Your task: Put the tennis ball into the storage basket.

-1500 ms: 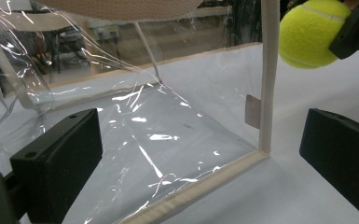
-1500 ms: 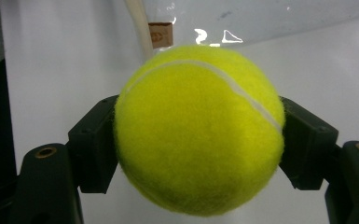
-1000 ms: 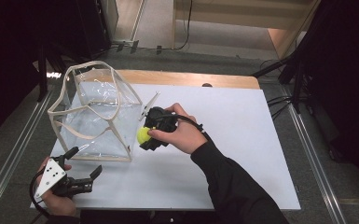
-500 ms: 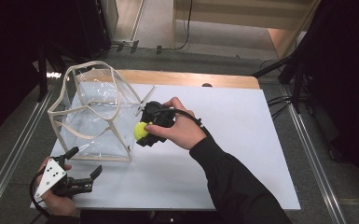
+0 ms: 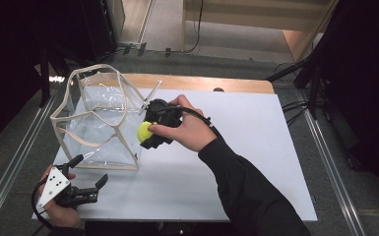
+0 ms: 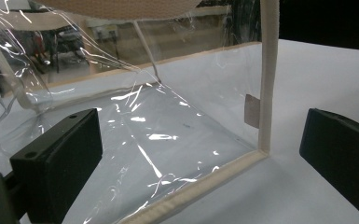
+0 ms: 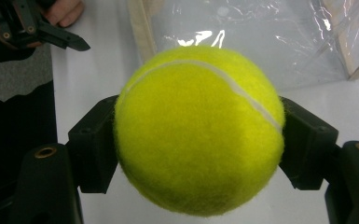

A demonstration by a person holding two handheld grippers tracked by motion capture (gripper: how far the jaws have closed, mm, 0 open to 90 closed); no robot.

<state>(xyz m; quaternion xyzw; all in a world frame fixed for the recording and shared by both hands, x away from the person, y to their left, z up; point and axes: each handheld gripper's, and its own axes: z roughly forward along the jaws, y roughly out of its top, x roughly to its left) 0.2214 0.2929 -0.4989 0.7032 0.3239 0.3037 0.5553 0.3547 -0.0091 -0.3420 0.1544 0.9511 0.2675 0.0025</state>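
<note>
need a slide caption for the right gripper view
Right gripper clamps a yellow tennis ball above the white table, clear bag just beyond.

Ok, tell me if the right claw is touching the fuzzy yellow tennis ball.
Touching. In the right gripper view, the right claw has a black jaw pressed against each side of the fuzzy yellow tennis ball, with no gap at either pad.

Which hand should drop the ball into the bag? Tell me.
Right. Its gripper already clamps the tennis ball beside the clear bag. The left gripper sits open near the bag's front corner, holding nothing.
</note>
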